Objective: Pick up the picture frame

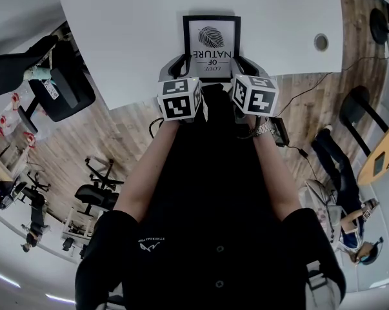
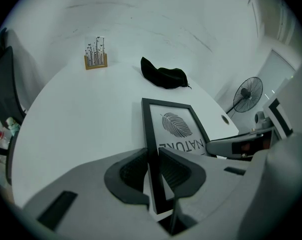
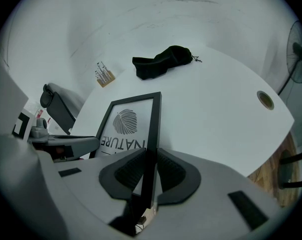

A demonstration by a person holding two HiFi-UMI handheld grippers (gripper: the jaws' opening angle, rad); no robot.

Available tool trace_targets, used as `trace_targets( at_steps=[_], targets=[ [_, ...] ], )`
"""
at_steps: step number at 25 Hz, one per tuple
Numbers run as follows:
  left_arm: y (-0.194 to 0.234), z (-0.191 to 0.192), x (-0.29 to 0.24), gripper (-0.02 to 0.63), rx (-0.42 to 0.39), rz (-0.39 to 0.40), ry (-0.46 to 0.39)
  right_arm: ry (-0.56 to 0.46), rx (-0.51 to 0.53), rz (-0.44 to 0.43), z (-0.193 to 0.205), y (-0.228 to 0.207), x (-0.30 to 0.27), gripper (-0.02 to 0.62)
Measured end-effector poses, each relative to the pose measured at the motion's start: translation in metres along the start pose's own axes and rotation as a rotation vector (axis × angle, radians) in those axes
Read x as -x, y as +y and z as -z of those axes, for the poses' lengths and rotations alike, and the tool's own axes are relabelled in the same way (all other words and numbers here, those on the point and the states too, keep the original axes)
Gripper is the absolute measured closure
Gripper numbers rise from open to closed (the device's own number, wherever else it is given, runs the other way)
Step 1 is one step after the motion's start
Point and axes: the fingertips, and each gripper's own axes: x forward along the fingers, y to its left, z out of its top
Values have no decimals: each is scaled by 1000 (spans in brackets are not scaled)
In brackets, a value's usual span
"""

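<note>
**Both grippers clamped on the picture frame at the table's near edge**

At the far left of the head view a black office chair [image 1: 64, 90] stands on the wooden floor [image 1: 110, 144], beside the white table [image 1: 117, 31]. On the far side of the table, the left gripper view shows a small wooden block of upright pins [image 2: 95, 59], with a crumpled black cloth [image 2: 163, 77] to its right.

The left gripper [image 2: 153, 158] has its jaws closed on the left side rail of the picture frame [image 1: 211, 47]; the black rail runs straight between the two ribbed pads, and they press on it from both sides. The frame is black with a white print of a dark leaf above lettering. It sits at the table's near edge, directly in front of the person, and its top points away from them. Whether its underside touches the tabletop or is just clear of it cannot be told.

The right gripper [image 3: 151, 156] grips the frame's right side rail in the same way, pads tight against the thin black edge. The two grippers face each other across the frame's near end.

Further right, a round cable hole [image 1: 320, 42] is set in the tabletop. Beyond the table's right end, a standing fan [image 2: 247, 95] is in the room.
</note>
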Motion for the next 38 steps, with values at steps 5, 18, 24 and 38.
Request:
trace_targets(
  at_steps=[5,18,24,38],
  targets=[
    [-7,16,13,531,-4,-7,-16,-7,5,-5,17,1,11,526],
    [-17,63,45,531,5,-24,-67,-32,44,-18,64,10,37,526],
    [-29,84,57,531,10,-27,-85,-38,60,-28,85,6,51,526],
    [-49,102,85,531,9,-42,-175,-100,106,-30,102,5,82,526]
  ],
)
